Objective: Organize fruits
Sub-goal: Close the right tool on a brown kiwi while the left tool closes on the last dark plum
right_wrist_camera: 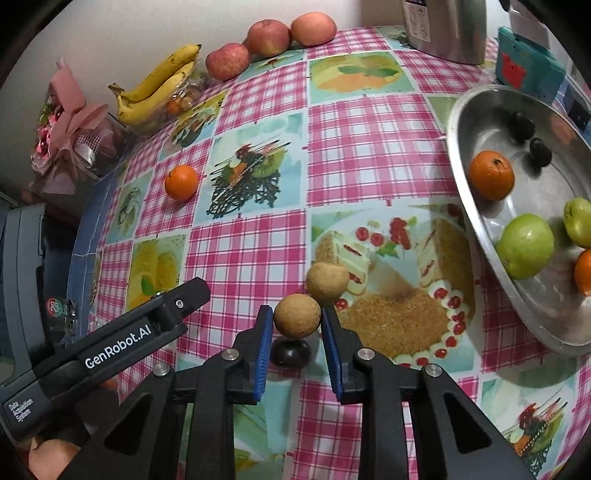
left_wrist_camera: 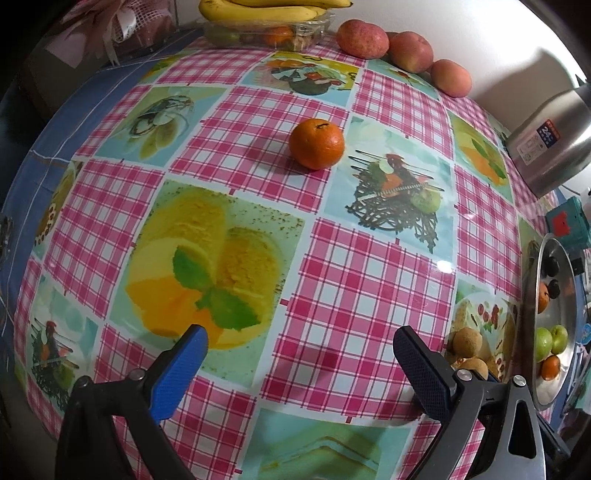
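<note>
Gripping now: the right gripper [right_wrist_camera: 297, 325] has its blue pads pressed on either side of a small tan round fruit [right_wrist_camera: 296, 320], jaws narrowed to the fruit's width.
Location of held fruit: low over the checked tablecloth [right_wrist_camera: 369, 147], just left of the metal bowl [right_wrist_camera: 480, 236].
Left gripper: the left gripper [left_wrist_camera: 299, 343] hovers over the cloth with jaws spread wide and nothing between them.
Handling judgement: the tan fruit looks light, with a thin matte, slightly rough skin that should not slip; likely brittle-shelled, so a gentle squeeze across its widest part seems right, as the pads sit now.
Close neighbours: a second tan fruit [right_wrist_camera: 327, 282] lies touching or just beside the held one on its far side; a dark round fruit [right_wrist_camera: 290, 352] sits directly under or behind it, between the fingers, and could be nudged or rolled on lifting.
Bowl contents: an orange [right_wrist_camera: 491, 175], two green fruits [right_wrist_camera: 524, 245], two dark fruits [right_wrist_camera: 540, 152], another orange at the edge; free space remains in the middle.
Obstacle on the way: the bowl's raised rim must be cleared.
Elsewhere: a loose orange [left_wrist_camera: 316, 143] sits mid-table; bananas [right_wrist_camera: 159, 85] and three apples [right_wrist_camera: 267, 37] line the far edge, beside a steel kettle [right_wrist_camera: 447, 29], well apart from the grasp.
</note>
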Available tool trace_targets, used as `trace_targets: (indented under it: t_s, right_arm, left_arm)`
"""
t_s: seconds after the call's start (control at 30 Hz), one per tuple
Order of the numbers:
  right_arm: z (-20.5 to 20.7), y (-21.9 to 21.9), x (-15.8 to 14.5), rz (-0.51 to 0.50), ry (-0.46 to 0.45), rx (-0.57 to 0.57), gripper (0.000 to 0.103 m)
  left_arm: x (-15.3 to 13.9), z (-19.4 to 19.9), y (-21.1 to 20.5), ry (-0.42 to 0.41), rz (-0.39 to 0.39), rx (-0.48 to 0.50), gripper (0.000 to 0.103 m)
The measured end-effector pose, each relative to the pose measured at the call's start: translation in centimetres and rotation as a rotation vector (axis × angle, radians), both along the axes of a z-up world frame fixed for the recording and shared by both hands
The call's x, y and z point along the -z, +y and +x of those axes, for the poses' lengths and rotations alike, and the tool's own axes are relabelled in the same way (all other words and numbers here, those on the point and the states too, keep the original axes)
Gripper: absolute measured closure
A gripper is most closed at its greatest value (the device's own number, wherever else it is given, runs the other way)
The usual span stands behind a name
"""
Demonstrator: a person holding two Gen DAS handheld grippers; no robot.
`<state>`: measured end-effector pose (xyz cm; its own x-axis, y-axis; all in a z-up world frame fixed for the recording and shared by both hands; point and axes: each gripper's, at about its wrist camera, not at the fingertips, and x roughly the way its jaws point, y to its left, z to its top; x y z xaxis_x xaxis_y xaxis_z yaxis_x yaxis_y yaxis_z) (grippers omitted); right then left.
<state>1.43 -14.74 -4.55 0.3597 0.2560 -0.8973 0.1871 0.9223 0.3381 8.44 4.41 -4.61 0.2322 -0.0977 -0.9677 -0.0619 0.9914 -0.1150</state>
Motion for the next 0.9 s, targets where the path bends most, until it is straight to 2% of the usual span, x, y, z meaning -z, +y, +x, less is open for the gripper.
trace_targets:
  t_s: [0.3, 0.8, 0.9]
  right_arm:
    - [-1.2, -2.5, 0.0, -0.050, 0.037, 0.036, 0.075]
    - [-3.0, -5.5, -0.2, -0.080, 0.079, 0.072, 0.075]
    - [-3.5, -6.0, -0.3, -0.081, 0.084, 0.071, 0.075]
  left_arm:
    - [-0.6, -0.3, -2.7, 0.010, -0.041, 0.088, 0.013]
    - [0.4, -2.3, -8.6, 0.117, -0.166, 0.210, 0.045]
    - [0.7, -2.5, -9.2, 0.124, -0.162, 0.227, 0.050]
